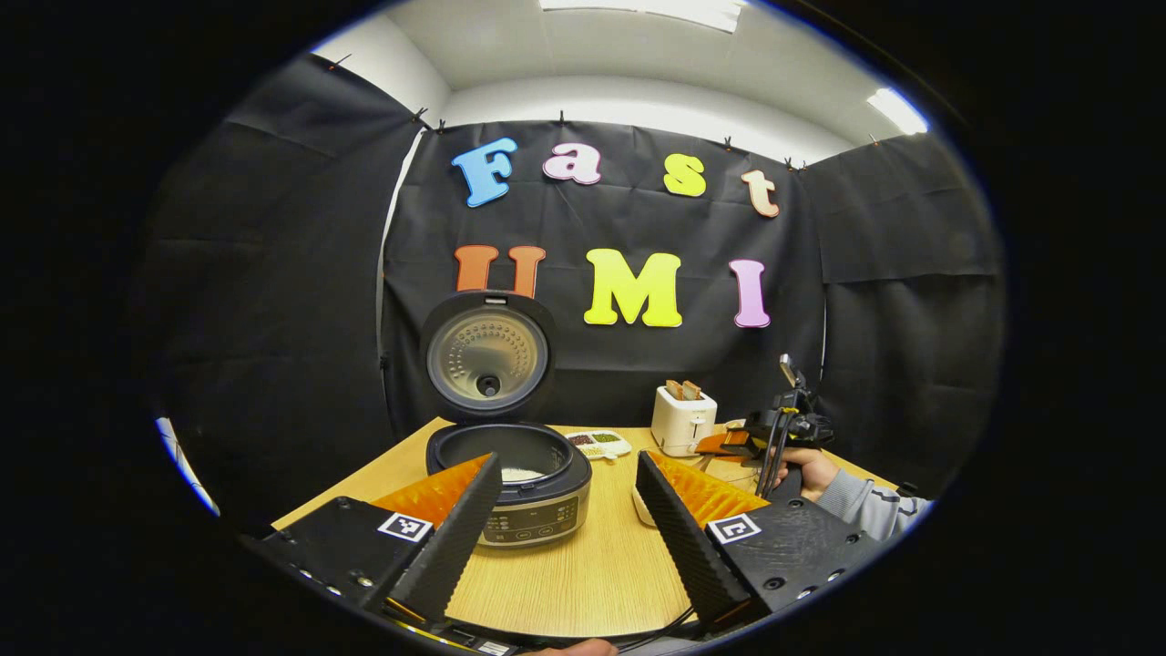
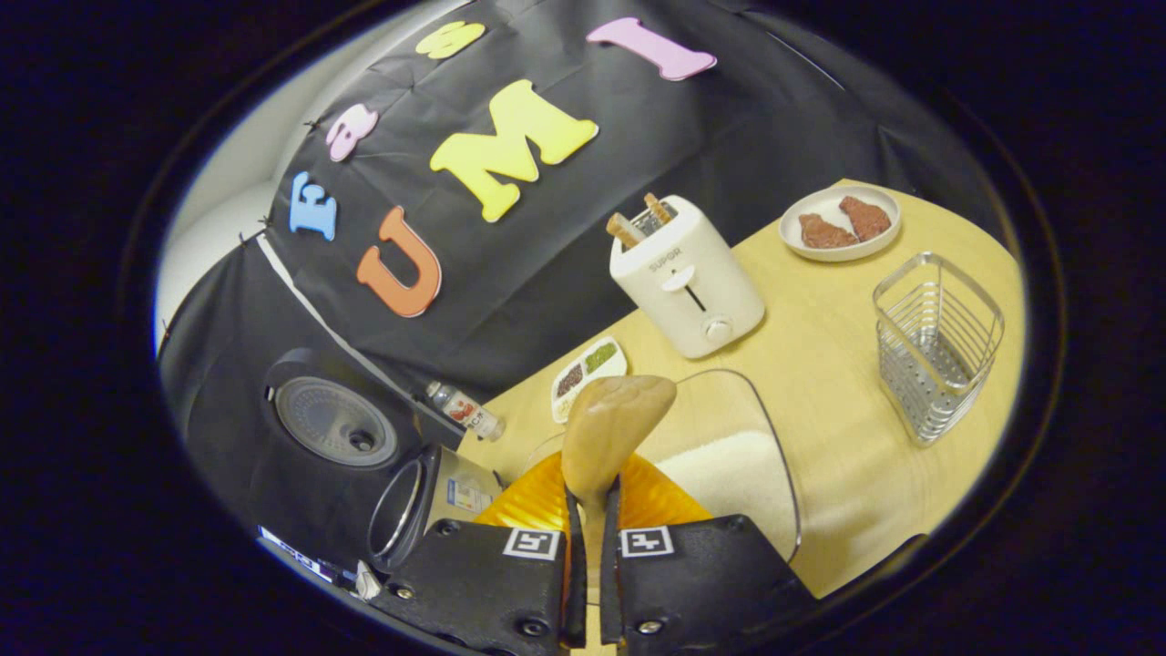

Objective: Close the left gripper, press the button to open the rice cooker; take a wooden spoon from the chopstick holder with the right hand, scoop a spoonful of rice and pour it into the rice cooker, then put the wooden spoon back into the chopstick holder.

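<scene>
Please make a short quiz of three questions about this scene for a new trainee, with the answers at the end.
1. True or false: the rice cooker lid is open.
2. What does the right gripper hold?
A. a bottle
B. a wooden spoon
C. toast
3. Fill in: the chopstick holder stands on the table with ___ inside it.

Key: 1 true. 2 B; both fingers press on the handle. 3 nothing; the wire holder is empty while the spoon is over the rice container. The left gripper is open.
</scene>
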Available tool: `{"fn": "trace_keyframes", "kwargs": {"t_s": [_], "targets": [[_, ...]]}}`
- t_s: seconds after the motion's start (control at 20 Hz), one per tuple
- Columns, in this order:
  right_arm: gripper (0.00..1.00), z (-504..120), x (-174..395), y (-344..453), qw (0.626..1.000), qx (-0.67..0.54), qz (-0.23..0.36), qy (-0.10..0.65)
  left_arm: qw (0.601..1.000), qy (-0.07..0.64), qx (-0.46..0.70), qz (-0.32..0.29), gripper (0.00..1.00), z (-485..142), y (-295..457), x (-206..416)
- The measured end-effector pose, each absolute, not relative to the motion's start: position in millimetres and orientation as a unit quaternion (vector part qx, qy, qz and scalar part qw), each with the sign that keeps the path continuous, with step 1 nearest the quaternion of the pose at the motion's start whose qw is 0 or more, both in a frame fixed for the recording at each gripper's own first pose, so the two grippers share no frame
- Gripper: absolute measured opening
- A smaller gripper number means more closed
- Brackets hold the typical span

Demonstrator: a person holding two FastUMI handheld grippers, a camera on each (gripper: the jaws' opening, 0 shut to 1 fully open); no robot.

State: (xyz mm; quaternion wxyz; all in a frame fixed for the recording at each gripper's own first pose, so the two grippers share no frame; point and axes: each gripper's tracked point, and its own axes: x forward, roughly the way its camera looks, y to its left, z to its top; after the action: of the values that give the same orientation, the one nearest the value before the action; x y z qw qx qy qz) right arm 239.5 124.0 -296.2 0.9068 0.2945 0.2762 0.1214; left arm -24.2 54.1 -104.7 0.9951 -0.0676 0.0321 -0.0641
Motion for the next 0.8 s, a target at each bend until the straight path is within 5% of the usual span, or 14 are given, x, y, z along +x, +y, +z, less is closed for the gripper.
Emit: {"fn": "trace_keyframes", "kwargs": {"t_s": [0.45, 0.8], "targets": [[0.11, -247.4, 243.0, 68.6, 0.893, 0.391, 0.087, 0.204, 0.996, 0.026, -0.053, -0.067, 0.95, -97.9, 50.0, -25.8], [0.1, -210.6, 225.8, 80.7, 0.782, 0.575, 0.14, 0.197, 0.997, 0.028, -0.037, -0.067, 0.94, -97.9, 49.9, -27.6]]}}
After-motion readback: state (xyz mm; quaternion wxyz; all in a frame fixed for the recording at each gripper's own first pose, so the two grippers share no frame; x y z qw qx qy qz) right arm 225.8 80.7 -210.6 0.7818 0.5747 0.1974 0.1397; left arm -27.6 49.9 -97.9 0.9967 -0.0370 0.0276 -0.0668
